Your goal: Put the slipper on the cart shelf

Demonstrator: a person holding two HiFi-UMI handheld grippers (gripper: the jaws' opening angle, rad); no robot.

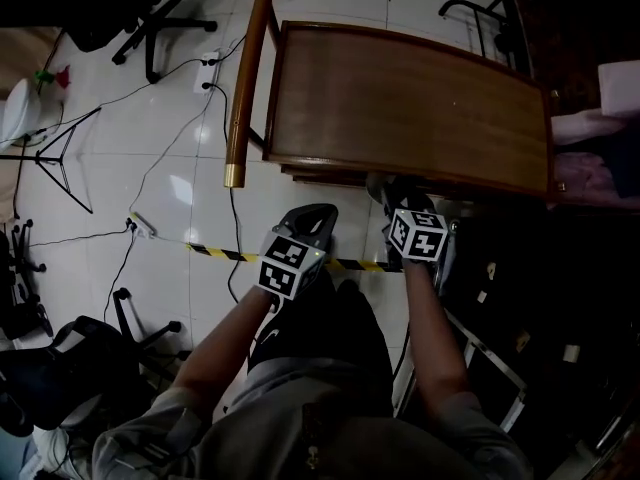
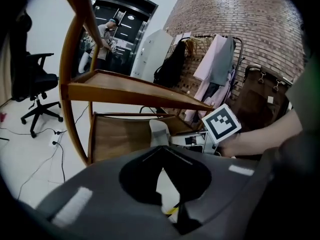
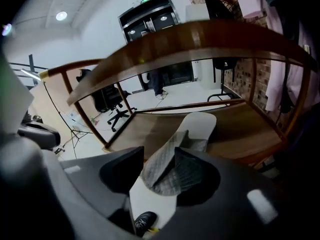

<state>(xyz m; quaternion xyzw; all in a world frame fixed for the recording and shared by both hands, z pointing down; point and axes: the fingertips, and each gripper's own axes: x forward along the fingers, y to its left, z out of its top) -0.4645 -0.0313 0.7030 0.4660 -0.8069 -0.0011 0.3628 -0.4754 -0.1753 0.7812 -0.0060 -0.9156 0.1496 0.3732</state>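
Observation:
The slipper [image 3: 199, 125], white-soled with a grey mesh strap, lies toe-first on the wooden cart's lower shelf [image 3: 240, 134]. Its heel end sits between the jaws of my right gripper [image 3: 160, 155], which stand apart; a dark gap shows beside the strap. In the head view the right gripper [image 1: 393, 201] reaches under the cart's top shelf [image 1: 400, 98], where the slipper [image 1: 380, 184] barely shows. My left gripper [image 1: 314, 218] hangs over the floor in front of the cart, fingertips together and empty. The left gripper [image 2: 160, 150] view shows the slipper [image 2: 160, 133] on the lower shelf [image 2: 117, 134].
Cables and a power strip [image 1: 141, 226] lie on the white floor, with yellow-black tape [image 1: 222, 253] across it. Office chairs [image 1: 150, 8] stand at the left. A clothes rack [image 2: 215, 64] stands by the brick wall. A person [image 2: 102, 36] stands by the far doors.

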